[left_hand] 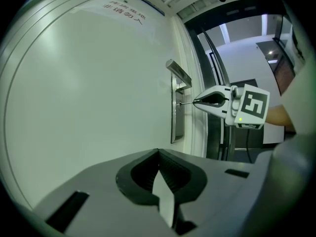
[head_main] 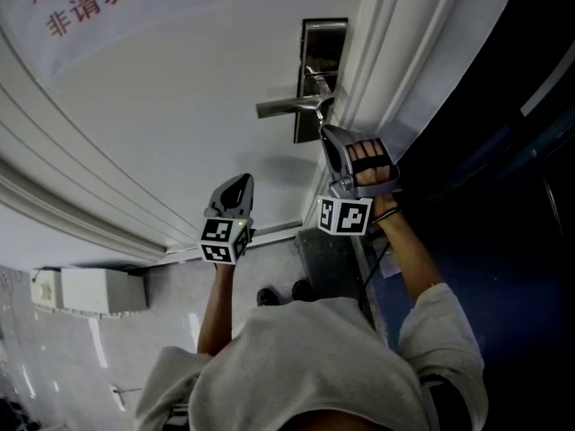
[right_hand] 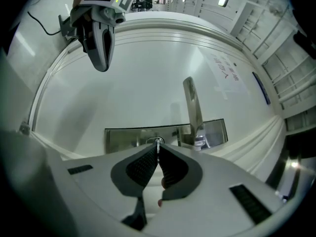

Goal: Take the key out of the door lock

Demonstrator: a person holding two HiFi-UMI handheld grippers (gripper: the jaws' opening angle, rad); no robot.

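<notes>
While the left gripper [left_hand: 158, 154] hangs clenched and empty, the right gripper [right_hand: 158, 151] pinches the head of the key [left_hand: 186, 103] seated in the door lock [right_hand: 127, 136]; small, stiff metal, it likely needs a straight pull.

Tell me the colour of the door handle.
Silver, shiny metal: the door handle shows best in the head view.

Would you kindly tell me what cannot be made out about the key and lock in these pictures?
- Key: in the right gripper view, its head is hidden inside the shut right gripper; only a sliver shows.
- Where the key enters the lock plate: in the head view the right gripper covers it; in the left gripper view it is too small to tell.
- Door sign: in the head view, its red print is cut off by the top edge.
</notes>
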